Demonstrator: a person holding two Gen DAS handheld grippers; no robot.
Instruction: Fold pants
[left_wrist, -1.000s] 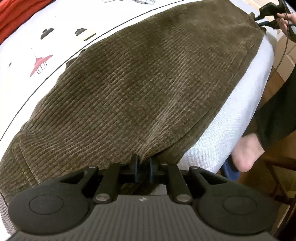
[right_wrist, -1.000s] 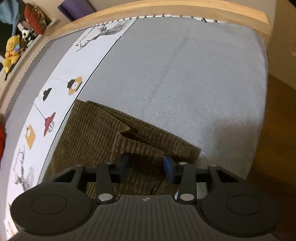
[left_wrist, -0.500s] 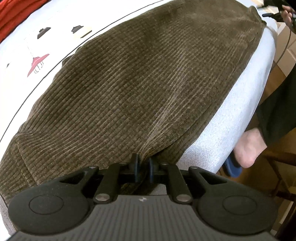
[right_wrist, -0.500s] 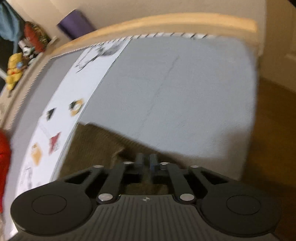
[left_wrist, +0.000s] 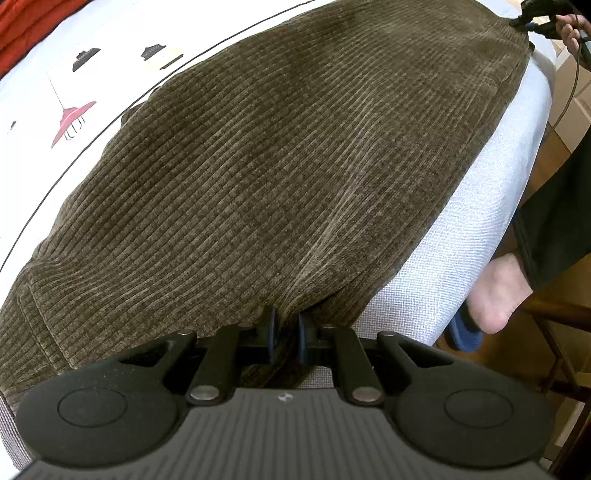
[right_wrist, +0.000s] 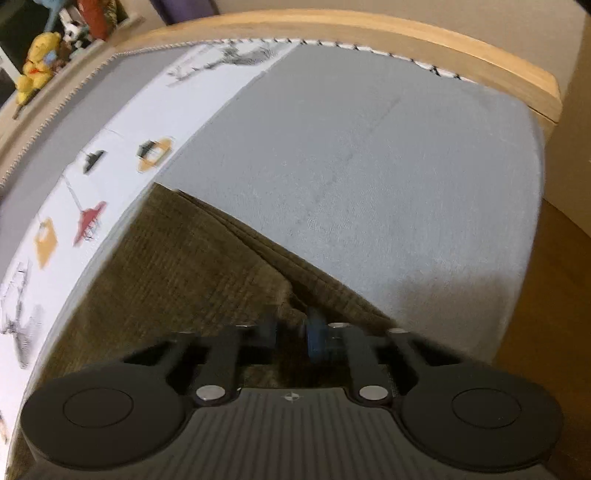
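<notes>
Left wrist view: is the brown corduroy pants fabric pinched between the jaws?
Yes, a fold of the brown corduroy pants sits clamped between the nearly closed jaws.

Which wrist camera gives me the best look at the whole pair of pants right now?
The left wrist view: the brown corduroy pants stretch nearly end to end across the bed. The right wrist view shows only one end of the pants, blurred.

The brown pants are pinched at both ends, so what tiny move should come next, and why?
Probably lift both ends a little together. The left gripper is shut on the pants at the bed's edge; the right gripper's jaws have just been closing on the other end, which lies flat, unfolded.
</notes>
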